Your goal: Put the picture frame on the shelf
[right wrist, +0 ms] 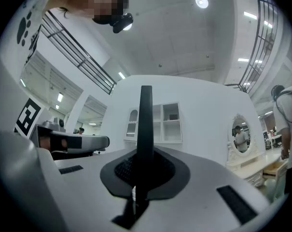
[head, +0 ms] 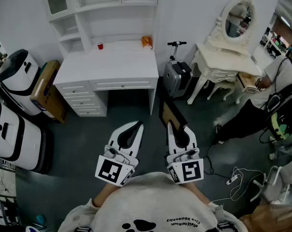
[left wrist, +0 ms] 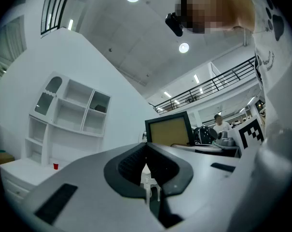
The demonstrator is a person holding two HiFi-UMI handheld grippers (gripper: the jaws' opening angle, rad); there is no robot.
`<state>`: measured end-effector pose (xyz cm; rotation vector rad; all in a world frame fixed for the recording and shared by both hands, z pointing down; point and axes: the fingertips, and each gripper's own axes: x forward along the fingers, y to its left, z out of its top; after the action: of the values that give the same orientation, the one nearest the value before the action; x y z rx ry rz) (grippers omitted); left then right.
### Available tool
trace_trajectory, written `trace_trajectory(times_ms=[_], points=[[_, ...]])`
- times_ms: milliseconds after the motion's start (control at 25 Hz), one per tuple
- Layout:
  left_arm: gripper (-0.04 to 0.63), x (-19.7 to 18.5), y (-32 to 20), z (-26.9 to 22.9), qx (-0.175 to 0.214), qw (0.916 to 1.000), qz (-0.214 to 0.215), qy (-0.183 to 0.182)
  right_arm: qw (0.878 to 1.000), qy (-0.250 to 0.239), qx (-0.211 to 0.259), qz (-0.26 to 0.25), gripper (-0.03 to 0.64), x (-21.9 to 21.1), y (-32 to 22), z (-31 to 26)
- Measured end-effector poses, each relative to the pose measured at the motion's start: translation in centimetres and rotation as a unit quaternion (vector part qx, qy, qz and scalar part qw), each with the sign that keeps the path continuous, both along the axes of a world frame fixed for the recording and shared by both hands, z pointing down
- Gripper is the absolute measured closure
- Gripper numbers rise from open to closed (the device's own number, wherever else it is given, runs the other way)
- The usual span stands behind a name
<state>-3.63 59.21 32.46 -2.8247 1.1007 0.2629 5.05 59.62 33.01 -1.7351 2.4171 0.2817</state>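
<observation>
The picture frame [head: 171, 111], black-edged with a tan panel, stands upright in my right gripper [head: 177, 128], which is shut on its lower edge. From the right gripper view the frame [right wrist: 145, 122] shows edge-on as a black bar between the pads. In the left gripper view its tan face [left wrist: 169, 130] shows to the right. My left gripper [head: 136, 125] is beside it, shut with nothing in it, its tips [left wrist: 146, 146] meeting. The white shelf unit [head: 101, 6] rises over a white desk [head: 109, 64] straight ahead, and it also shows as the shelf [left wrist: 71, 111] and the shelf [right wrist: 158, 122].
A red cup [head: 100, 45] and an orange item [head: 146, 41] sit on the desk. A grey suitcase [head: 177, 77] and a white vanity with mirror [head: 225, 57] stand to the right, with a person [head: 264, 100] beyond. White machines [head: 13, 105], a cardboard box [head: 47, 90] and floor cables [head: 238, 179] are around.
</observation>
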Motion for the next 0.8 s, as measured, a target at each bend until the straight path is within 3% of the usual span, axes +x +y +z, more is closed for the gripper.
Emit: trace_trajectory(times_ms=[400, 800], points=[[0.575, 1.8, 0.1, 0.5, -0.008, 0.9999, -0.013, -0.007, 1.0, -0.022, -0.003, -0.005, 0.577, 2.5, -0.2, 0.4], [0.575, -0.5, -4.9, 1.2, -0.008, 0.9995, -0.031, 0.006, 0.999, -0.038, 0.01, 0.001, 0.577, 3.0, -3.7, 0.6]])
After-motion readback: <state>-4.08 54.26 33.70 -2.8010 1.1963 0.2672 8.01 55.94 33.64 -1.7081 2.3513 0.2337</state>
